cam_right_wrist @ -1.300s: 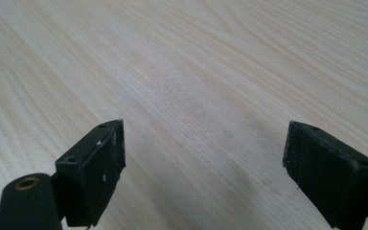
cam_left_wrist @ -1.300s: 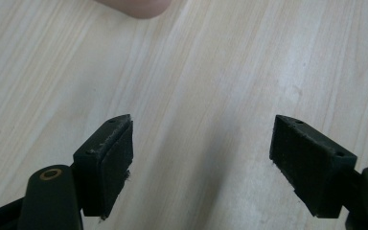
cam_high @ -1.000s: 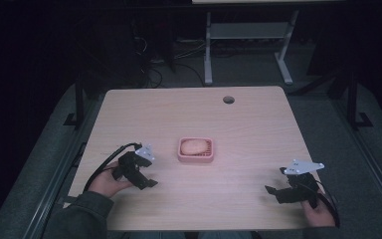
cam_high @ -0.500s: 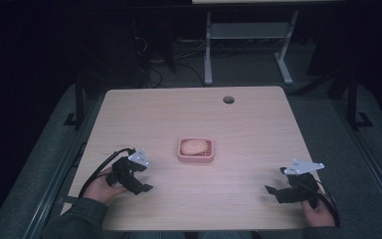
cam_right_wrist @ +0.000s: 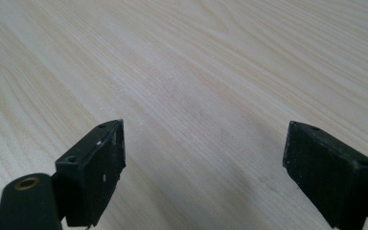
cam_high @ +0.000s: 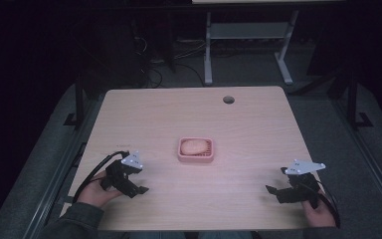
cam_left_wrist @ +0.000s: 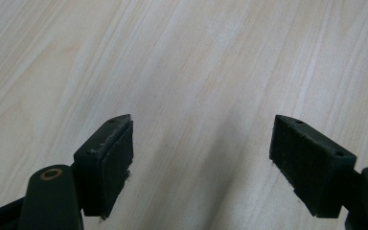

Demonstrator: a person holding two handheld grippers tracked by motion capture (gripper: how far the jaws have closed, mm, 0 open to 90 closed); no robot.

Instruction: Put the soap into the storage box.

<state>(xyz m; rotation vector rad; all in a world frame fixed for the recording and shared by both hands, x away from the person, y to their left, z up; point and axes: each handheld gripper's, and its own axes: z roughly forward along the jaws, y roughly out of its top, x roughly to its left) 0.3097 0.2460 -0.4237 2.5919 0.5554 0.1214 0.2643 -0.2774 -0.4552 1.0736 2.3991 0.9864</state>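
Pale oval lump [cam_high: 193,146] in pink ribbed tray [cam_high: 181,155], mid-table, untouched.

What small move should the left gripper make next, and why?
Probably the left gripper should move forward and right toward the pink ribbed plastic tray that holds a pale oval lump. Its jaws stand open over bare wooden table, and the tray is nearer to it.
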